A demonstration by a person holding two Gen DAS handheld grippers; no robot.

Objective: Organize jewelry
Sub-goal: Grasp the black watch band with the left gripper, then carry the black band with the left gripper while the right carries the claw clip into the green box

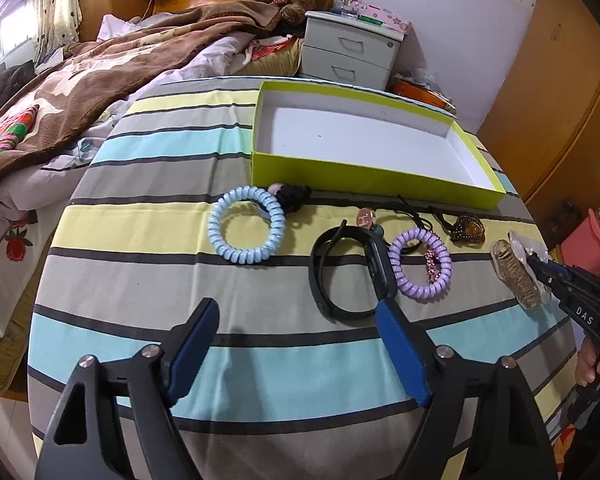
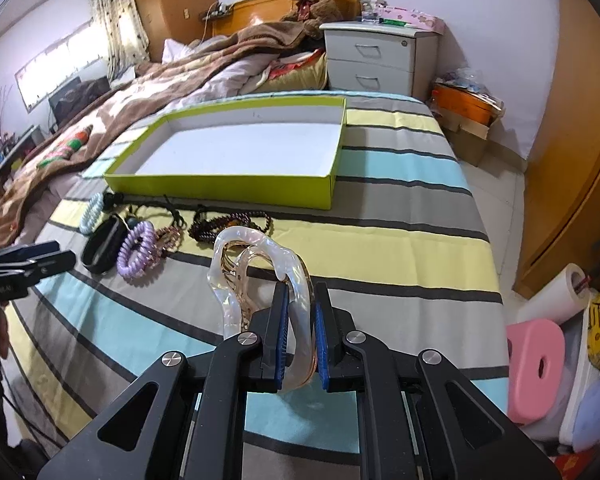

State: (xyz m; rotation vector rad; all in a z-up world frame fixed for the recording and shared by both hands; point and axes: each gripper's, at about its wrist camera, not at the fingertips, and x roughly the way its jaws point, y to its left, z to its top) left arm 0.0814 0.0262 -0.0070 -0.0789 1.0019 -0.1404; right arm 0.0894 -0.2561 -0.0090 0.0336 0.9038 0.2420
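Striped bedspread [image 2: 400,208] carries an empty green box [image 2: 220,184] at twelve o'clock. I pinch a pearly hair claw [image 2: 260,256] in my right gripper [image 2: 300,300], lifted clear for boxing. My left gripper [image 1: 296,312] hangs spread near the black wristband [image 1: 320,280], probably next.

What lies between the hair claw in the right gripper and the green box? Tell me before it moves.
Nothing tall stands in the way. The right gripper is shut on the pearly hair claw. Between it and the green box a dark bead bracelet lies flat on the striped cloth, low enough to pass over. The box is empty.
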